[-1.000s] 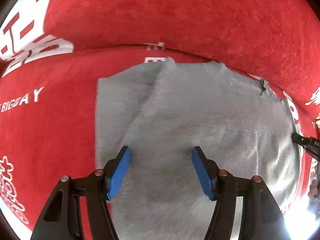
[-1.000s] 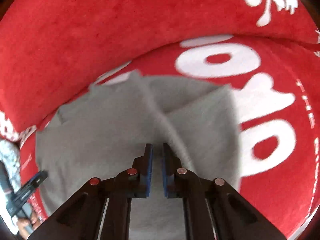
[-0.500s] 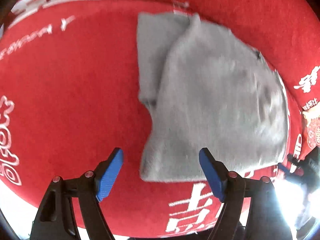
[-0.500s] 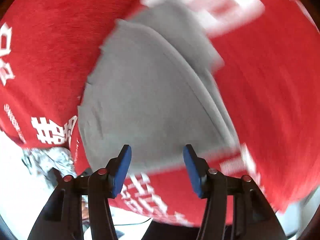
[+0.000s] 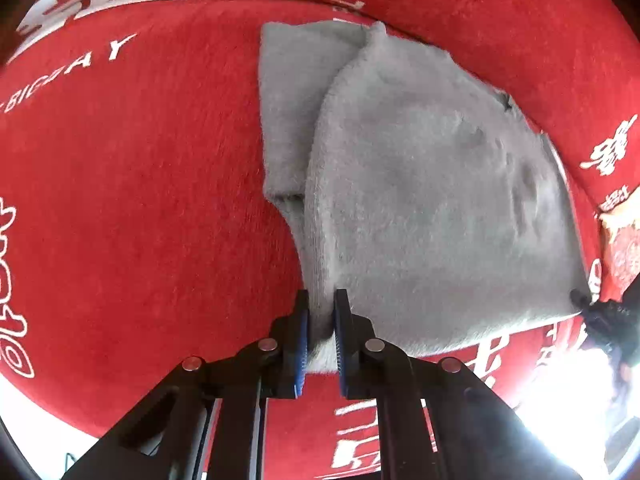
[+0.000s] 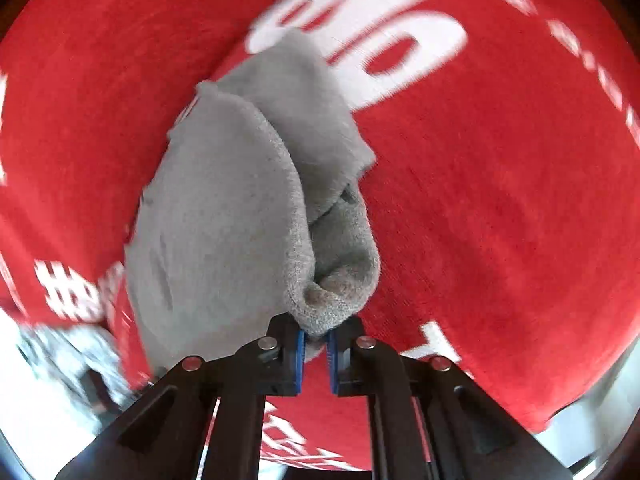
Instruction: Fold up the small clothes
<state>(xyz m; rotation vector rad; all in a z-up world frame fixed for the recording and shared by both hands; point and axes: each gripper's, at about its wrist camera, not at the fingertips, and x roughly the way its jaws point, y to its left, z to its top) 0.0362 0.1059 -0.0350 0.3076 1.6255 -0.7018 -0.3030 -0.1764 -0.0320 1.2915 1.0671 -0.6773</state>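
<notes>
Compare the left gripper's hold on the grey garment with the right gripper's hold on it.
The left gripper, jaws closing, has a flat, ribbed edge of the grey garment between its pads; the right gripper pinches a bunched, rolled corner. By the left gripper the cloth lies spread flat on the red cover; by the right it is gathered into thick folds. Both have blue pads nearly together, cloth between them, at the garment's near edge.

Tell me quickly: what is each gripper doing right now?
Left gripper: closing on the grey garment's near corner.
Right gripper: closing on its other near corner.
</notes>
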